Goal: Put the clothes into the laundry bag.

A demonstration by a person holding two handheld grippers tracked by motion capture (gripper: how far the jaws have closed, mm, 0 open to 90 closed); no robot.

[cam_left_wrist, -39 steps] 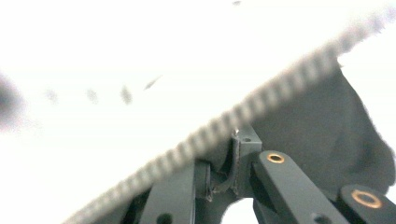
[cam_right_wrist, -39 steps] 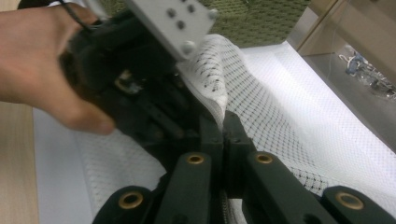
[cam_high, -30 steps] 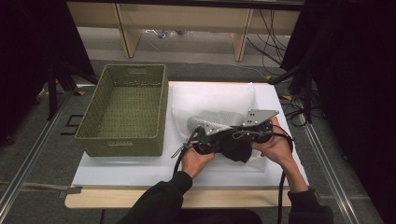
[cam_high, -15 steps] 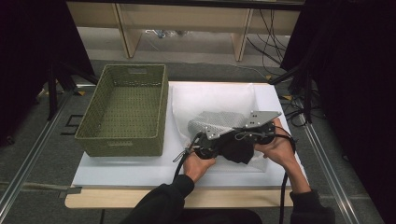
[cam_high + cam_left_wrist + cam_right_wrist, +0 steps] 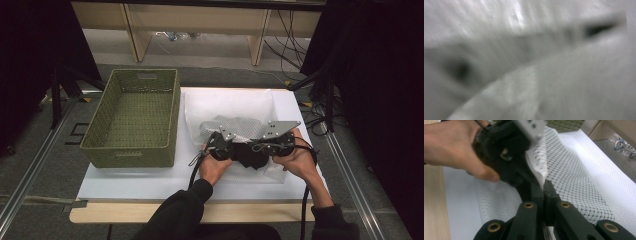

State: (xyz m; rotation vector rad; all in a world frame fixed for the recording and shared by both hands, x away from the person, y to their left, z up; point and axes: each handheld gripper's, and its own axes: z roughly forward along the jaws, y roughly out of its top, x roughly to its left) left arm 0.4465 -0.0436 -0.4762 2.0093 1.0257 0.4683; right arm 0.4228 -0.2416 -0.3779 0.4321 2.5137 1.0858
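Observation:
A white mesh bag point(image 5: 235, 124) lies crumpled on the white table cover, partly lifted at its near edge. My right gripper point(image 5: 544, 187) is shut on a folded edge of the mesh point(image 5: 564, 165), jaws pressed together. In the high view my right gripper point(image 5: 252, 150) and my left gripper point(image 5: 235, 150) meet tip to tip over a dark patch at the bag's near edge. A hand holds the left gripper point(image 5: 506, 152) right against the same fold; its jaws are hidden. The left gripper view is a blur of white fabric point(image 5: 549, 82) close to the lens.
A green woven basket point(image 5: 127, 150) stands empty on the left of the table, its long side next to the bag. The white cover point(image 5: 125, 182) has bare room in front of the basket. The wooden table edge point(image 5: 100, 215) runs along the near side.
Both grippers have shifted slightly to the right, staying together. The mesh edge between them is bunched up a little higher.

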